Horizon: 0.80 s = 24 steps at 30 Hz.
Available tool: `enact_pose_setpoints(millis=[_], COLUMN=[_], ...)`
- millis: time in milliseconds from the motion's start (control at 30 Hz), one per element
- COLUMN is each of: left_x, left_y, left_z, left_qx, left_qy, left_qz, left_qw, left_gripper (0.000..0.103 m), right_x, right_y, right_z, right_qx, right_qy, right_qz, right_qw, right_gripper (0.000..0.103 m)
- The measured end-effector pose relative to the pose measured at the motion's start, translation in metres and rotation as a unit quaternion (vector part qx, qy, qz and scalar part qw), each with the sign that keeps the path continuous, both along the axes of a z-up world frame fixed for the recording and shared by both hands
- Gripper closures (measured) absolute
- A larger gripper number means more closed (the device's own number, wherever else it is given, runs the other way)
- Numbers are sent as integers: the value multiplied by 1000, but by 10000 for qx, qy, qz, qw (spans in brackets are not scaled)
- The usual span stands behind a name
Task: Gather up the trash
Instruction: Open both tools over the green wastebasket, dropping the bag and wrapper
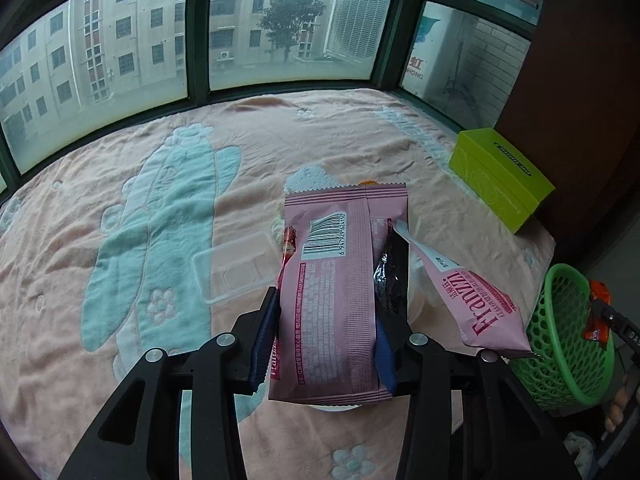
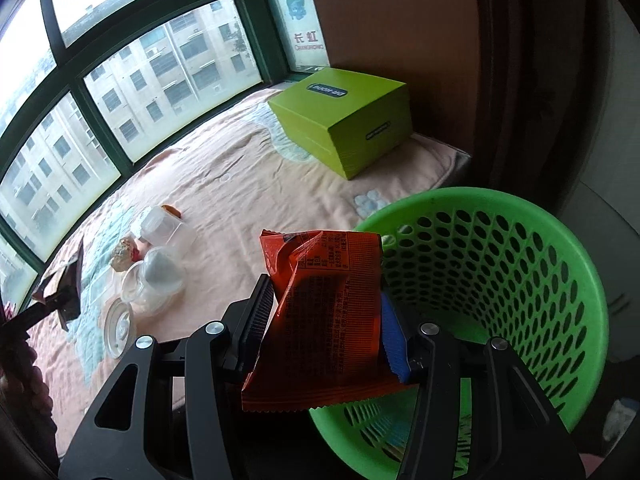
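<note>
A pink Franzzi snack wrapper is pinched between the blue-padded fingers of the left gripper and held up off the pink blanket, torn open, with its foil lining showing. A clear plastic tray is seen lying on the blanket just left of it. Over on the right side, an orange snack wrapper is clamped by the right gripper, crumpled, at the near rim of the green mesh basket, partly over its opening. More trash is left on the blanket: clear plastic cups, a round lid and a bit of food. A lime-green box is parked by the window corner.
</note>
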State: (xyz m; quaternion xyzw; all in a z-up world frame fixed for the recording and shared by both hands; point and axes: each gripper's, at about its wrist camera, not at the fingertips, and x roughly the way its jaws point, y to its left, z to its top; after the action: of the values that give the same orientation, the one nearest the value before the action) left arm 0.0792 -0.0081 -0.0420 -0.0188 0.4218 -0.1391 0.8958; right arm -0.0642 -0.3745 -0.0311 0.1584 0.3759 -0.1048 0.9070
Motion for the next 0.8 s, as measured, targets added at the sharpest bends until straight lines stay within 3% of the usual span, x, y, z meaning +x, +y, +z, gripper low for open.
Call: enact_pose_setpoints(millis=[333,800], left_x=[-9,-30], left_y=[-81,-201], left_z=[40,54], left_qx=[-172,-179], left_qy=[-302,-372], left_qz=[-1032,-2258], left_qw=[9941,9733], left_gripper=[62,62], right_x=[-22,-57], right_y=[-24,-60], right_z=[2,12], right_qx=[-125,-85], right_qy=[-34,-228], right_qz=[-311,-768], right_qw=[9994,9968], right_gripper=[45,30])
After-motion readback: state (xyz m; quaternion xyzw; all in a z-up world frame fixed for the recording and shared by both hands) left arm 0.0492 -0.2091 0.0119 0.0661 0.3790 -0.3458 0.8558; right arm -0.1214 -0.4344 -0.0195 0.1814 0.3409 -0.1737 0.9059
